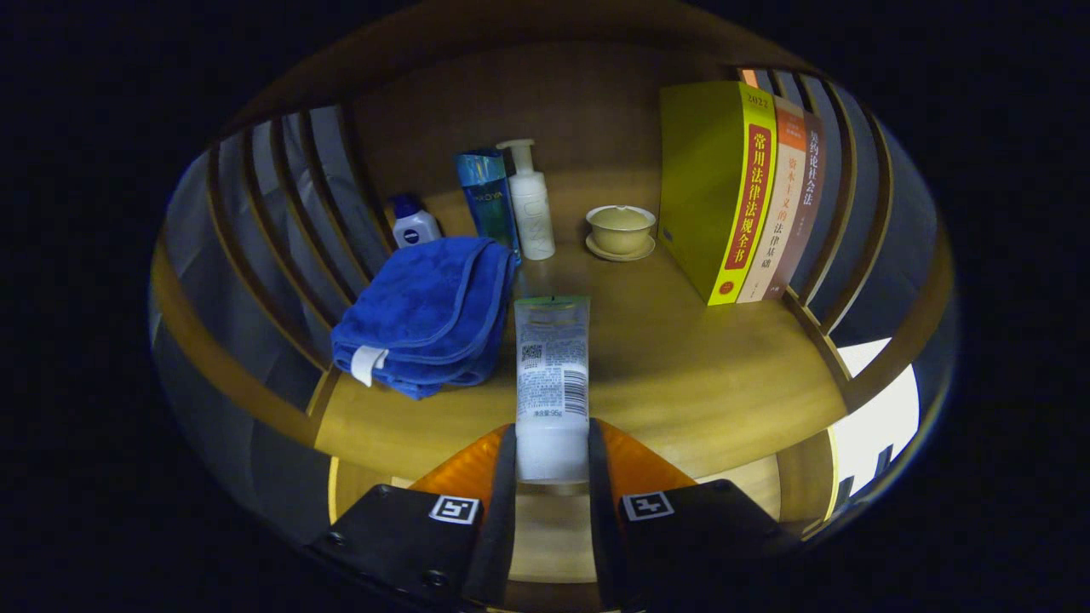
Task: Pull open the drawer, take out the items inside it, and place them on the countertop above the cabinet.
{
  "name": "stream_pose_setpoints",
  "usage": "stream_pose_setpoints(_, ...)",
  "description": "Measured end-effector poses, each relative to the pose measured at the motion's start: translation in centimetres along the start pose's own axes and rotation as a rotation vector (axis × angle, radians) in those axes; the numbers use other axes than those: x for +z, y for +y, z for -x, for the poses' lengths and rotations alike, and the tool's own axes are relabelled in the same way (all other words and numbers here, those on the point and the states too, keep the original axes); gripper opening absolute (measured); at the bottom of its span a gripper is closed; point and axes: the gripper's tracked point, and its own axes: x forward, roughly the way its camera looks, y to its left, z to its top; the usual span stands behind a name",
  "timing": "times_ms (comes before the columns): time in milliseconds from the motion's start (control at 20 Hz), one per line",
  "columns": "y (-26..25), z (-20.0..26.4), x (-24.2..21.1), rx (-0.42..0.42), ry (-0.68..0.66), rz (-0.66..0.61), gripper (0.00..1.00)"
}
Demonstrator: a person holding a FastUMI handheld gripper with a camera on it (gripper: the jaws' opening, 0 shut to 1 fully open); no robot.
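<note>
Gripper [552, 451] jaws clamp the tube [552, 375] (above countertop [681, 366]).

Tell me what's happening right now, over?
Gripper jaws shut on white tube. Tube held over wooden countertop. Blue towel close beside it; straight ahead open.

towel [426, 311] blue | tube [552, 383] white, green-tipped | book [719, 187] yellow-green

The gripper [552, 460] pinches a white tube [552, 383] between both fingers. Ahead, the wooden countertop [681, 366] is bare in the middle. A folded blue towel [426, 315] sits just beside the tube. Bottles [511, 200] and a lidded cup [620, 230] stand further back. Books [732, 187] stand along the other side.
</note>
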Motion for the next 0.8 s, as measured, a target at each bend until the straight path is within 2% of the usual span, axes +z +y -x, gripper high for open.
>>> stream_pose_setpoints(150,-1.6,-1.5,-0.5,-0.053,0.017,0.015,0.47)
stream_pose_setpoints(350,-1.9,-2.7,-2.1,-0.049,0.051,-0.008,0.49)
stream_pose_setpoints(400,-1.8,-2.9,-1.5,-0.051,0.016,-0.004,0.5)
stream_pose_setpoints(650,-2.0,-2.8,-1.8,-0.055,0.021,0.0,0.56)
stream_pose_setpoints(800,-1.7,-2.4,-2.0,-0.05,0.021,-0.004,0.79)
